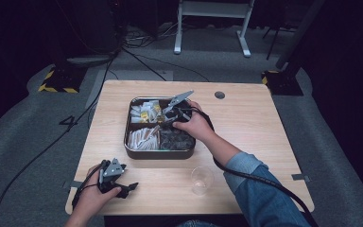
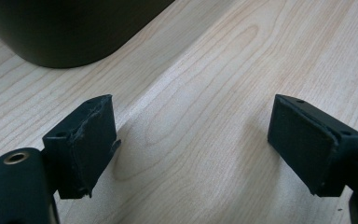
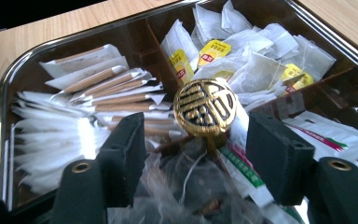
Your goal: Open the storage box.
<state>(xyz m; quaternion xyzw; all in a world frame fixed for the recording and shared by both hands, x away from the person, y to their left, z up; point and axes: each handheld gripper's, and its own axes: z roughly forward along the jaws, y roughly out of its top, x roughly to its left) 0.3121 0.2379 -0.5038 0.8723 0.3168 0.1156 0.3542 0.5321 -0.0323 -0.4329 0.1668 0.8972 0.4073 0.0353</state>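
left gripper (image 1: 131,187): rested on the table (image 1: 246,137) near its front left corner; jaws spread wide, nothing between them, bare wood seen between the pads (image 2: 93,144) in the left gripper view.
tray (image 1: 134,152): dark, four compartments, placed mid-table; its rounded corner (image 2: 60,42) is seen beyond the left jaws.
tray left side: paper sticks (image 1: 143,138) held in the near compartment, tea bags (image 1: 144,112) with yellow tags in the far one.
tray right side: clear-wrapped dark contents (image 1: 177,138) held in the near compartment.
knob (image 3: 205,108): round, gold with dark pattern, set at the tray's centre where the dividers meet.
right gripper (image 1: 163,119): held over the tray centre; jaws half open, knob framed between the pads (image 3: 279,156), no contact seen.
glass (image 1: 202,180): clear, placed in front of the tray.
right gripper view extra: white sachets (image 3: 335,140) with green and pink print shown in one compartment.
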